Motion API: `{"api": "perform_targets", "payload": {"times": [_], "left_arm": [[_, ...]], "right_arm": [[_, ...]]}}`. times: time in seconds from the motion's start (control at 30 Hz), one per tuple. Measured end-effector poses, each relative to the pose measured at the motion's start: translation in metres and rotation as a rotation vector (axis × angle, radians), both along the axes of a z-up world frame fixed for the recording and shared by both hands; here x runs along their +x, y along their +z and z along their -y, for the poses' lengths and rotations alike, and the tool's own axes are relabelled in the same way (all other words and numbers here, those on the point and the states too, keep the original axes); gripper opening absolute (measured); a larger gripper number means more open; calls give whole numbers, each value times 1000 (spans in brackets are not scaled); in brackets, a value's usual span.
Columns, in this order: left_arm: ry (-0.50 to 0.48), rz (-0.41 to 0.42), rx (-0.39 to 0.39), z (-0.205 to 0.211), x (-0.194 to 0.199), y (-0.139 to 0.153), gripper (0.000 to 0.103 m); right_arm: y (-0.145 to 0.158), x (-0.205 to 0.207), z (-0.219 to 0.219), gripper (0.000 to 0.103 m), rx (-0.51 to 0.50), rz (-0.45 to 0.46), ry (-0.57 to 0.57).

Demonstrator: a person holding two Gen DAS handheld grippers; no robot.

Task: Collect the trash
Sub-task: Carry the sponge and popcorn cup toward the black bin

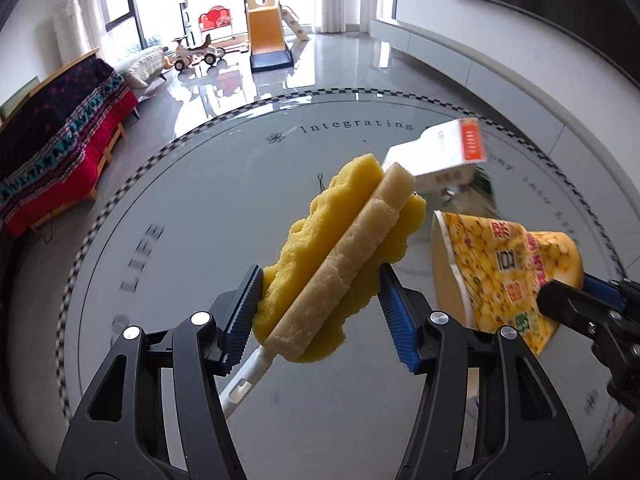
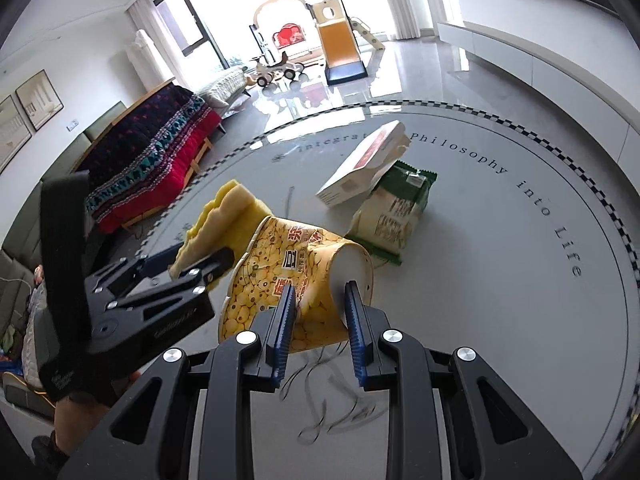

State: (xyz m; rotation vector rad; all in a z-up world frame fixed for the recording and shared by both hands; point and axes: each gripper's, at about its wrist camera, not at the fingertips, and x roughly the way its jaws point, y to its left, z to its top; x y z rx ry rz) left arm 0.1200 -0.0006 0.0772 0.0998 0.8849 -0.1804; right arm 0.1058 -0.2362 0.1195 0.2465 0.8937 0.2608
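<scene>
Left gripper [image 1: 320,300] clamps one porous yellow sponge [image 1: 320,252]; right gripper [image 2: 320,312] pinches one crumpled paper cup [image 2: 296,280]; one carton [image 2: 364,164], one bag [image 2: 394,216] on glossy table [image 2: 500,280].

I count one sponge brush [image 1: 340,264], one yellow paper cup [image 2: 296,280], one white carton [image 2: 364,168], one green-topped packet [image 2: 394,216], all on one round surface [image 2: 500,280], and two grippers.

From my left wrist, the white carton [image 1: 438,156] is blurred, its print unreadable, and my sponge brush [image 1: 336,264] covers the carton's near corner. The green packet [image 1: 486,186] behind that carton barely shows. My yellow cup [image 2: 296,284] hides the sponge brush's lower end in the right view.
</scene>
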Motion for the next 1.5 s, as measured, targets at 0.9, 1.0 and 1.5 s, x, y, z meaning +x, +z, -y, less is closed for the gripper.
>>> {"api": "perform_targets", "payload": {"times": [0.9, 1.0, 1.5], "left_arm": [[208, 78, -71, -86, -256, 19, 58], [247, 80, -71, -101, -281, 13, 59], [504, 80, -73, -188, -399, -17, 59]], "right_arm": [[34, -179, -86, 27, 14, 30, 200], [31, -195, -104, 27, 13, 29, 246], [15, -277, -219, 27, -48, 34, 529]]}}
